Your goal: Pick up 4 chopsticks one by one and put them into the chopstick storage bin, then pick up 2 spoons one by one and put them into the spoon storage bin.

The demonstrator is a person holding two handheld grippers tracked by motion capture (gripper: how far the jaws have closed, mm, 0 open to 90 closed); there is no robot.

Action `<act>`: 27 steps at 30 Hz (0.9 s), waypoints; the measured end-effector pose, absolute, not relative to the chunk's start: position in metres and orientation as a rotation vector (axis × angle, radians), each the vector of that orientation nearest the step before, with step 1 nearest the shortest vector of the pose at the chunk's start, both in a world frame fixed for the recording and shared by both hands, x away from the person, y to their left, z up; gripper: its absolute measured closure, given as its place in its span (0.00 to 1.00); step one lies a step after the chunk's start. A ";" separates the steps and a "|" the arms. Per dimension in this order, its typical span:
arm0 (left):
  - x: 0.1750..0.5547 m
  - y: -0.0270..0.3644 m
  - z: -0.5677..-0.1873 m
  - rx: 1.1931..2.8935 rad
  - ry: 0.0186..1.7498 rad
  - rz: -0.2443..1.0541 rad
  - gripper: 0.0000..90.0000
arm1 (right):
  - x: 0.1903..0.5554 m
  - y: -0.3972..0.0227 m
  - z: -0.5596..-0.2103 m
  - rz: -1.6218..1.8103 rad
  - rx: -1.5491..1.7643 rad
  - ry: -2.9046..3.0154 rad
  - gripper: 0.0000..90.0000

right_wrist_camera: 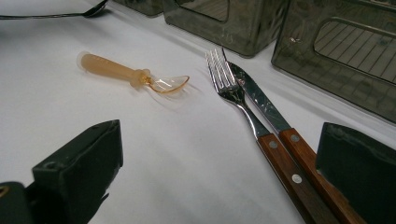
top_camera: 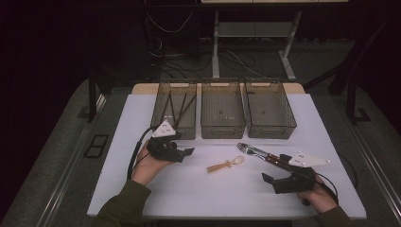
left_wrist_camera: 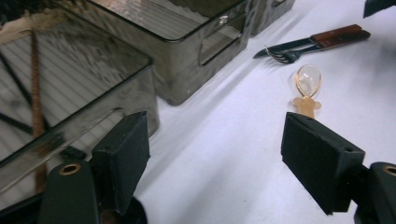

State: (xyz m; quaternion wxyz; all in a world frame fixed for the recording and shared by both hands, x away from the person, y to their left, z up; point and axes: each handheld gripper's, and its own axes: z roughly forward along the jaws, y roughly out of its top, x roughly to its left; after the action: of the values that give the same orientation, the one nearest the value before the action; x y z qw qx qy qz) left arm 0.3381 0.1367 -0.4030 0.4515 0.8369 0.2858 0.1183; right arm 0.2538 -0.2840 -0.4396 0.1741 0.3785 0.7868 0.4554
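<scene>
We see a white table (top_camera: 189, 189) carrying everything, and we place the rest by the small amber spoon (top_camera: 226, 165) lying near its middle, bare table all around it.

Beyond the spoon, along the far edge, stand three smoky see-through bins side by side. The left bin (top_camera: 174, 106) holds several thin dark sticks crossed over one another. The middle bin (top_camera: 222, 109) stands straight behind the spoon, and the right bin (top_camera: 269, 108) sits behind it and off to the right.

To the left of the spoon, near the front of the left bin, we hold the left gripper (top_camera: 188, 152), its jaws pointing toward the spoon. In the left gripper view those jaws stand wide apart with nothing between them, and the spoon (left_wrist_camera: 307, 88) lies just past the right-hand pad, not touching it.

To the right of the spoon and nearer to us sits the right gripper (top_camera: 267, 181). Its jaws also stand wide, with only table between them in the right gripper view.

Just right of the spoon lie a fork (top_camera: 255, 152) and a knife (top_camera: 265, 155), side by side and touching, both with brown wooden handles. Their tips point toward the middle bin and their handles run back toward the right gripper.

The spoon has a pale orange handle and a clear bowl (right_wrist_camera: 170, 83), the bowl end turned toward the fork (right_wrist_camera: 233, 93) and knife (right_wrist_camera: 266, 105).
</scene>
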 end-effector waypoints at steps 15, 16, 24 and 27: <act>0.331 0.108 -0.414 2.101 0.619 0.233 0.25 | 0.255 -0.283 -0.440 1.290 1.073 2.237 0.01; 0.331 0.106 -0.414 2.104 0.613 0.227 0.25 | 0.254 -0.283 -0.440 1.290 1.071 2.237 0.01; 0.330 0.089 -0.424 2.146 0.568 0.182 0.29 | 0.254 -0.283 -0.441 1.289 1.073 2.239 0.01; 0.329 0.082 -0.428 2.166 0.546 0.164 0.31 | 0.255 -0.283 -0.441 1.287 1.071 2.241 0.01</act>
State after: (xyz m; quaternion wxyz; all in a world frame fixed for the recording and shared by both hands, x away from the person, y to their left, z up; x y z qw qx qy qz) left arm 0.3291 0.0818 -0.4282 0.4357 0.8705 0.2193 0.0659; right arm 0.2548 -0.2827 -0.4411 0.1713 0.3773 0.7892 0.4533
